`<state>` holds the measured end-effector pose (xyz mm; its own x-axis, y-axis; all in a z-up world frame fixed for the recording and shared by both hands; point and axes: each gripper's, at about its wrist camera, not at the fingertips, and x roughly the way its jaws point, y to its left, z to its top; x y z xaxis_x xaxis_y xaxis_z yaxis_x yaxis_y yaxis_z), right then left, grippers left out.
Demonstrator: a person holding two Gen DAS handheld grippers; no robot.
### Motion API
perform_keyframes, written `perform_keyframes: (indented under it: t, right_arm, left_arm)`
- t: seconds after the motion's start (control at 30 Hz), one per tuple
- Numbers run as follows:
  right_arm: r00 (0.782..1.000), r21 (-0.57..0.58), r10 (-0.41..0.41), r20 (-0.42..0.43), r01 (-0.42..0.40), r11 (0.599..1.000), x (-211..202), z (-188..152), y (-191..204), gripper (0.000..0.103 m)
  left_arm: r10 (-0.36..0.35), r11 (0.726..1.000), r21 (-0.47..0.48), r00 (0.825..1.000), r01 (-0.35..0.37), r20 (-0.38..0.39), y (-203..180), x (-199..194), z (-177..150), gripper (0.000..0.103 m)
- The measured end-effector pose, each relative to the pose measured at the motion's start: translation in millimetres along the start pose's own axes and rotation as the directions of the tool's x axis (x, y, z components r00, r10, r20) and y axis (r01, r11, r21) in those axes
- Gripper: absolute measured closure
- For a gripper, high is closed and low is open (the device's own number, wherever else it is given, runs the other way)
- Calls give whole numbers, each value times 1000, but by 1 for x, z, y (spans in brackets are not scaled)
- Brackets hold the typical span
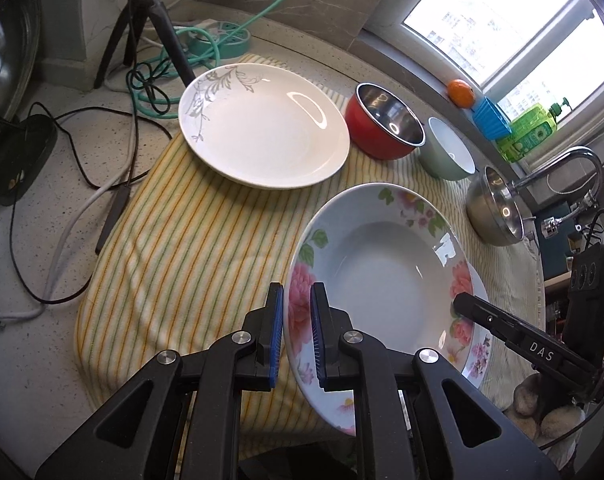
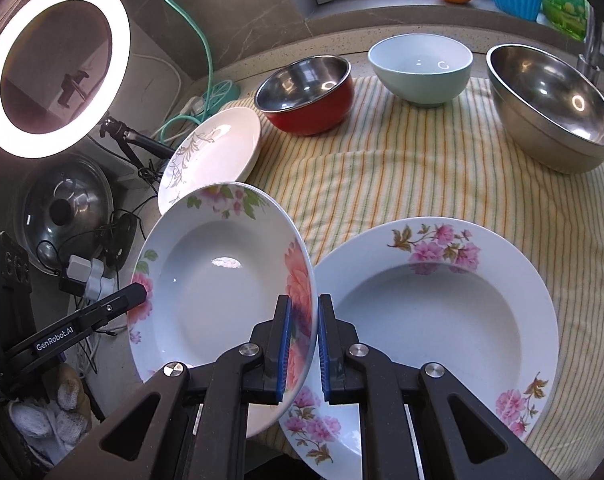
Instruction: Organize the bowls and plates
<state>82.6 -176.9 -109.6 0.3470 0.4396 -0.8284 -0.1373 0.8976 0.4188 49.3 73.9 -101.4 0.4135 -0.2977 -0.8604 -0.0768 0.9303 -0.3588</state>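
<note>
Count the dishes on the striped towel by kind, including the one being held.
Plates: 3 (floral plate held by both hand-held grippers, floral plate lying on the towel, white plate with grey vine print)
Bowls: 3 (red bowl, pale green bowl, steel bowl)
Total: 6

Three bowls [image 2: 421, 68] behind two plates [image 2: 441, 320] on cloth [image 2: 401, 176].

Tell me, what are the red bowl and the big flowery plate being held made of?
Red bowl: looks like steel inside, mirror-shiny grey, with a red coated outside. Flowery plate: probably glazed ceramic, glossy white with printed pink flowers; it could be melamine, hard to tell.
</note>
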Motion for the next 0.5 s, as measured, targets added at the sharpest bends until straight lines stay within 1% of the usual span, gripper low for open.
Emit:
perform_keyframes:
  t: [0.5]
  right_arm:
    - [998,103,-57,33,53,993,-33,-21,-57,92]
  left_arm:
    - [-43,993,106,997,49,-60,-56,25,-11,92]
